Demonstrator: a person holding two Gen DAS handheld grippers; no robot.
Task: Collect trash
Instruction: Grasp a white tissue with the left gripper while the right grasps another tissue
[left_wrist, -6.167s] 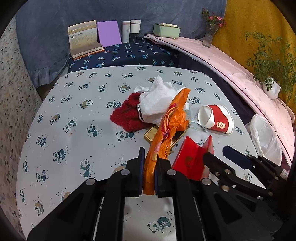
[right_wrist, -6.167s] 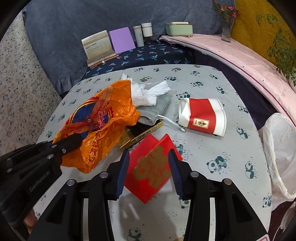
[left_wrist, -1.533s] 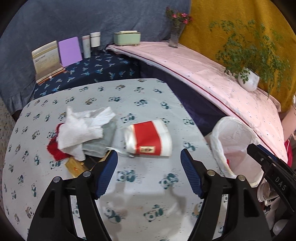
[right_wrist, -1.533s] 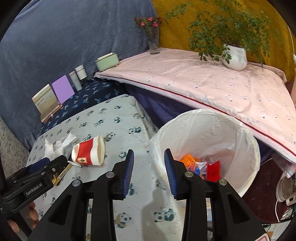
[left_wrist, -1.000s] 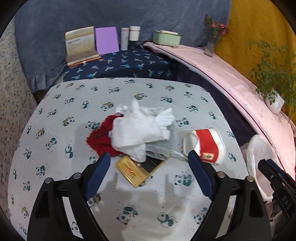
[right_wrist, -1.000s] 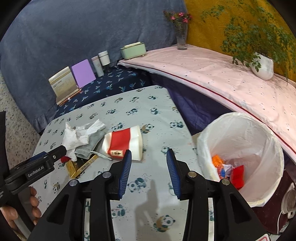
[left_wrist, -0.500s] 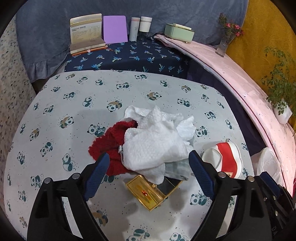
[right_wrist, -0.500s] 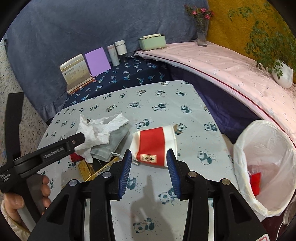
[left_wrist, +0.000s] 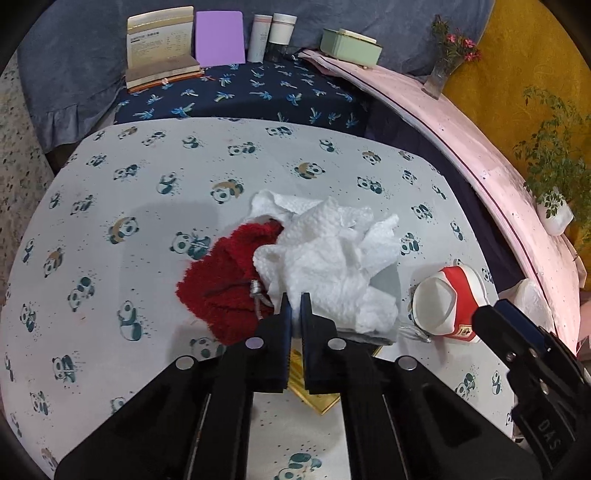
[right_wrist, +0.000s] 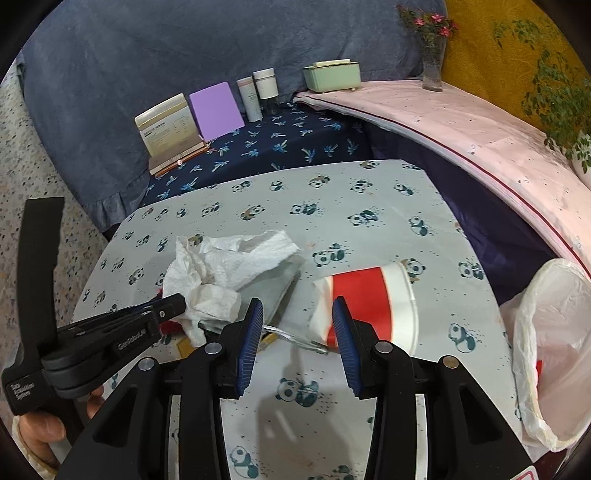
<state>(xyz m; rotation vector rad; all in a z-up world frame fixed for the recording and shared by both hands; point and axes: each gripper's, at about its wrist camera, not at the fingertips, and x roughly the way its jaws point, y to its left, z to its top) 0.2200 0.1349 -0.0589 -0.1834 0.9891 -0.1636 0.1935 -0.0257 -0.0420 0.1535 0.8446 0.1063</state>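
Left gripper (left_wrist: 294, 306) pinched shut on the near edge of the crumpled white paper towel (left_wrist: 328, 258), fingertips sunk into its folds so the exact bite cannot be made out. Beneath and beside the towel: a red fuzzy cloth (left_wrist: 221, 280) toward the table's left side, a grey piece (left_wrist: 388, 280) half covered, and a gold box (left_wrist: 310, 384) mostly hidden behind the black fingers. Right gripper (right_wrist: 297, 325) spread wide, holding nothing, hovering over the panda-print table (right_wrist: 369, 218) with the red-and-white paper cup (right_wrist: 373, 306) lying on its side just beyond its right finger, near rim blocked by that finger; a clear plastic scrap (right_wrist: 295, 338) between the fingers, blurred. White-lined trash bin (right_wrist: 546, 343) off the table's right edge, cut off by the frame, something red inside barely visible. Far half and left side of the table bare cloth.
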